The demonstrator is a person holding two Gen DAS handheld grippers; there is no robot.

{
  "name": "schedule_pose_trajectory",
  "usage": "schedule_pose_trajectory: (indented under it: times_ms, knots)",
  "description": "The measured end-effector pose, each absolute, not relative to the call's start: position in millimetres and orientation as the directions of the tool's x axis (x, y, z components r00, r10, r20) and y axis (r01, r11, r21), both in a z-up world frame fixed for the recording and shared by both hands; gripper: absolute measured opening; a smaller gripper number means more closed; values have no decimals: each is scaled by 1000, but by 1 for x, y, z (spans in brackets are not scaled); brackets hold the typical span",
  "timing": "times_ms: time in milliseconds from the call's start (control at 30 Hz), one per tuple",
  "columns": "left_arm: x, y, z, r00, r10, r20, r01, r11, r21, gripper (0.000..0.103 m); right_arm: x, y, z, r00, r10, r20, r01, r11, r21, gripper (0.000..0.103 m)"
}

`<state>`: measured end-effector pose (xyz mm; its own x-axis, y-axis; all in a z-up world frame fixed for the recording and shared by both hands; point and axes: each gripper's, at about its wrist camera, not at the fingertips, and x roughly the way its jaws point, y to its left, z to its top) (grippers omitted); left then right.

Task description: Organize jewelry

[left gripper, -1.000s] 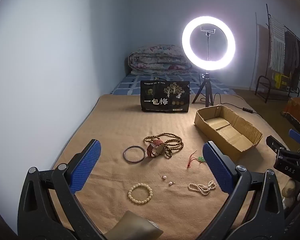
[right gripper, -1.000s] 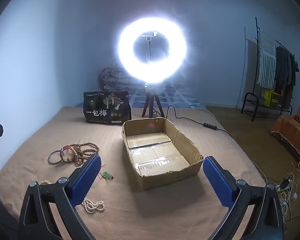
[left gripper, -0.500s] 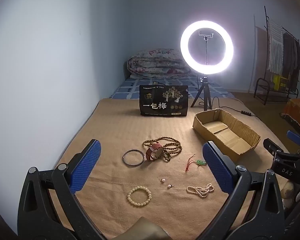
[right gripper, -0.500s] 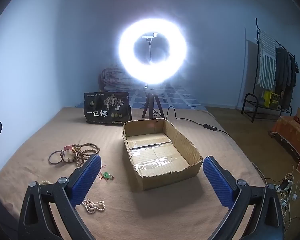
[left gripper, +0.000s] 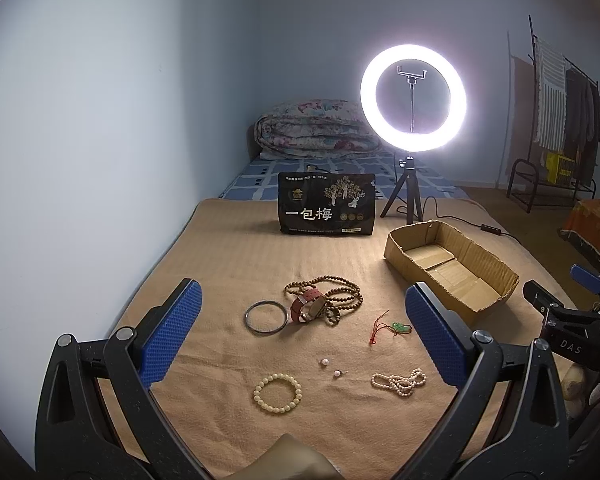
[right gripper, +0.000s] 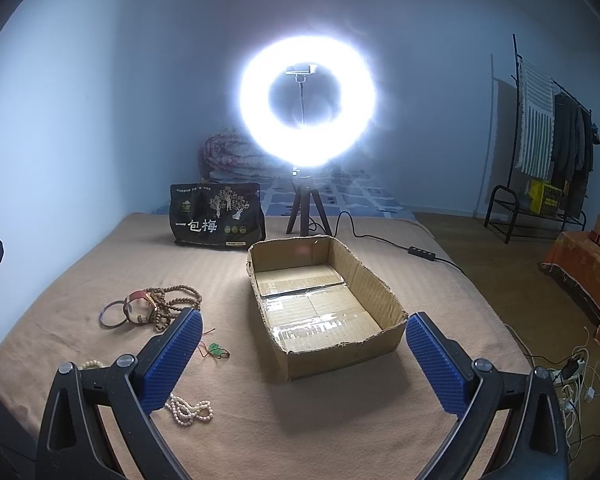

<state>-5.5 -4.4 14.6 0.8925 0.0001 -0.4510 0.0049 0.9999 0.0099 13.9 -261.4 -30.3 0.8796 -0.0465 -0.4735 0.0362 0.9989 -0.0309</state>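
Two handheld tongs hover above a tan blanket (left gripper: pixel 228 264) strewn with jewelry. The left gripper (left gripper: pixel 300 336) is spread wide and holds nothing; between its blue pads lie a dark bangle (left gripper: pixel 265 317), a red-strapped watch (left gripper: pixel 308 309) tangled in brown prayer beads (left gripper: pixel 340 294), a cream bead bracelet (left gripper: pixel 277 393), two small pearl earrings (left gripper: pixel 330 367), a green pendant on red cord (left gripper: pixel 392 326) and a pearl strand (left gripper: pixel 400 380). The pearl strand lies bunched near the right pad, its long axis running left to right. The right gripper (right gripper: pixel 300 352) is likewise spread and empty, framing an open cardboard box (right gripper: pixel 380 292) directly ahead. The box's long axis points away from the tongs, angled slightly left, toward a lit ring light (right gripper: pixel 307 100) on a tripod. A black snack bag (right gripper: pixel 218 216) stands upright to the left of the tripod. From the right view, the jewelry sits left of the left pad.
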Motion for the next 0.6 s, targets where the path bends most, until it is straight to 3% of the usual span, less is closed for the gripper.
schedule_pose_trajectory:
  times_ms: [600]
  knots:
    - [-7,-4,18,896,0,-444,4,1000,7,103,14,-259,-30,877,-39,-478,26,999,-34,103]
